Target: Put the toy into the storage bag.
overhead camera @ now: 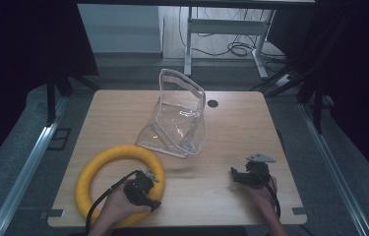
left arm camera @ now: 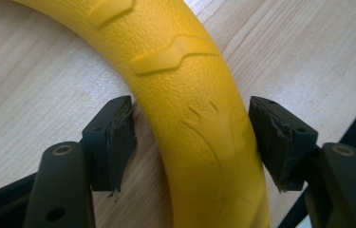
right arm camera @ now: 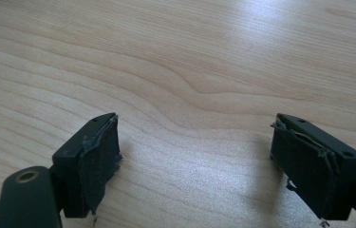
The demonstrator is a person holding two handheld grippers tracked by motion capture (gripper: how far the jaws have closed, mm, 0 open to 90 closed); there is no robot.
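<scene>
The left hand-held gripper (overhead camera: 141, 188) and right hand-held gripper (overhead camera: 249, 175) are both black. Each has two blocky jaws with frayed dark pads (right arm camera: 97, 159), small screw holes and a brass-ringed pivot. Black cables trail back; a grey three-cornered plate (overhead camera: 261, 158) tops the right one.

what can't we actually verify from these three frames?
- Yellow ring, high view: its near arc is covered by the left hand and left tool.
- Ring, left gripper view: cut off by the top and bottom edges. The jaws stand apart on either side; pad contact is unclear.
- Clear bag, high view: contents, if any, unreadable through glare and folds.
- Right tool, high view: too small and dark to read its jaws there.
</scene>
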